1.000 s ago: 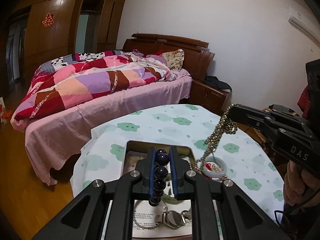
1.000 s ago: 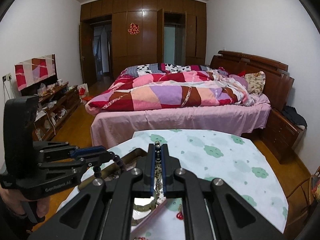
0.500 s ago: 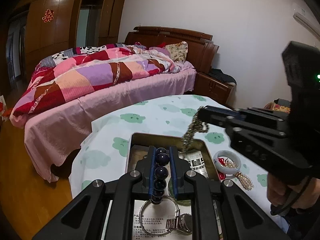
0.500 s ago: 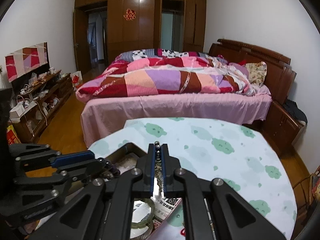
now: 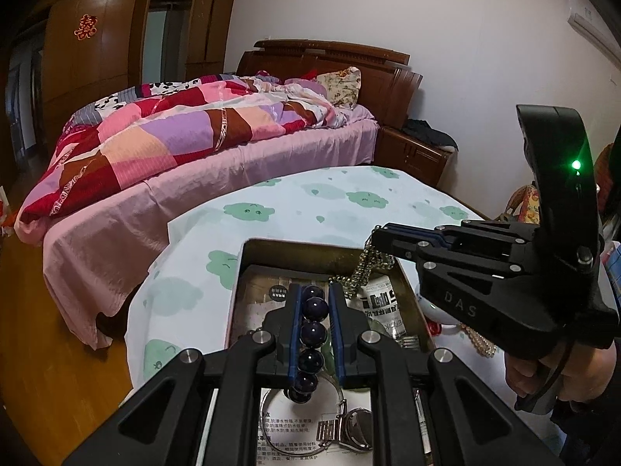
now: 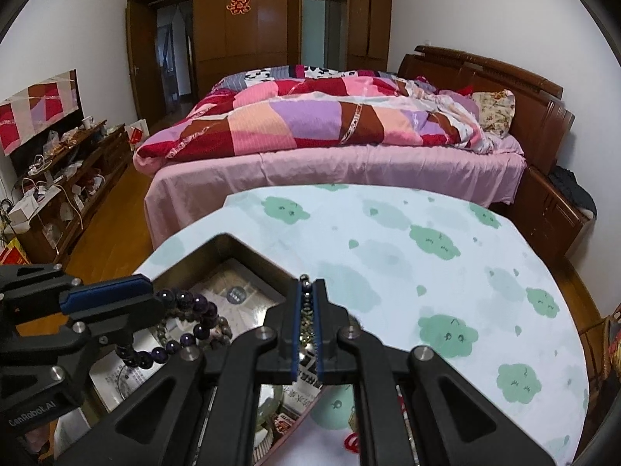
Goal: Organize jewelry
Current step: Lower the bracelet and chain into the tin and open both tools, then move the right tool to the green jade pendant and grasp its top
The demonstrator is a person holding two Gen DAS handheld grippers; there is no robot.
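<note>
Left wrist view: left gripper [image 5: 313,310] clamped on a purple bead bracelet [image 5: 310,339], beads lined up between the blue pads, the rest of the loop drooping below toward 6 o'clock. Held directly above the open metal tin [image 5: 310,246], presumably so the bracelet drops inside on release. Inside the tin: printed paper lining, a thin bangle [image 5: 268,413] and a metal-band wristwatch [image 5: 351,433] at 6 o'clock. At 3 o'clock, right gripper [image 5: 378,235] pinched shut on a gold bead chain [image 5: 363,272], chain hanging straight down with its lower end dipping into the tin's far right corner. Hung by one end, likely to keep it untangled while lowered. Beyond the tin wall, at 4 o'clock, a pale bangle [image 5: 431,306] and a string of pearls [image 5: 479,339] lying on the cloud-print tablecloth [image 5: 330,202], apparently not yet sorted.

Right wrist view: same scene from the other side. Right gripper [image 6: 307,306] closed tight on the gold chain [image 6: 306,322], links visible in the narrow slit between the pads. At 9 o'clock, left gripper [image 6: 149,293] gripping the purple bracelet [image 6: 182,326], its loop hanging free over the tin [image 6: 202,254]. Both pieces suspended above the same container, neither released. Judged step: lowering both into the tin; main risk, chain and bracelet tangling if dropped together.
</note>
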